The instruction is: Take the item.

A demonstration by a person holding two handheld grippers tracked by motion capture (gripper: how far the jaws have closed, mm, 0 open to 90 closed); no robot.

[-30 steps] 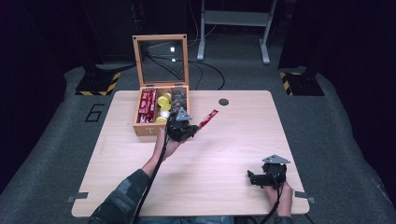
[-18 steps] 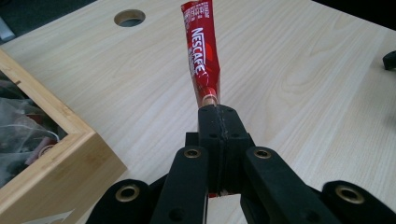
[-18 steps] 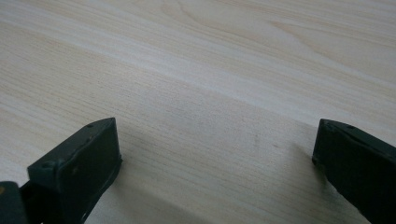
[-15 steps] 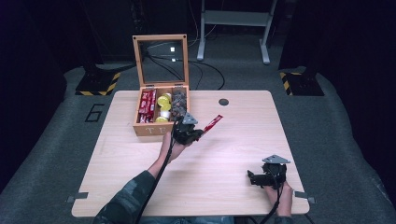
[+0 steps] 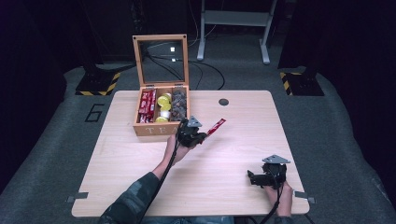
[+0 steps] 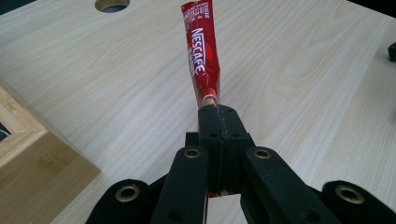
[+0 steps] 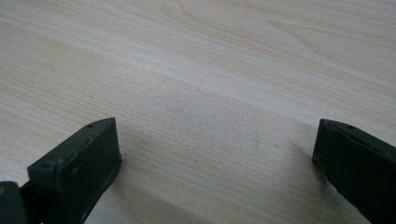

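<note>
A red Nescafe stick sachet (image 6: 201, 51) juts forward from my left gripper (image 6: 218, 109), whose jaws are shut on its lower end. In the high view the left gripper (image 5: 201, 136) holds the sachet (image 5: 216, 126) just above the table, right of the open wooden tea box (image 5: 161, 128). The box holds red sachets (image 5: 147, 106), yellow capsules (image 5: 163, 100) and dark items in three compartments. My right gripper (image 5: 254, 179) rests low near the table's front right, with its jaws wide apart over bare wood (image 7: 215, 154) and nothing between them.
The box lid (image 5: 160, 60) stands upright behind the box. A round cable hole (image 5: 223, 101) sits in the table near its far edge, also ahead of the sachet (image 6: 111, 4). The box corner (image 6: 32, 163) lies left of my left gripper.
My left gripper has moved a little to the right and away from the box with the sachet in it. The right gripper has stayed put.
</note>
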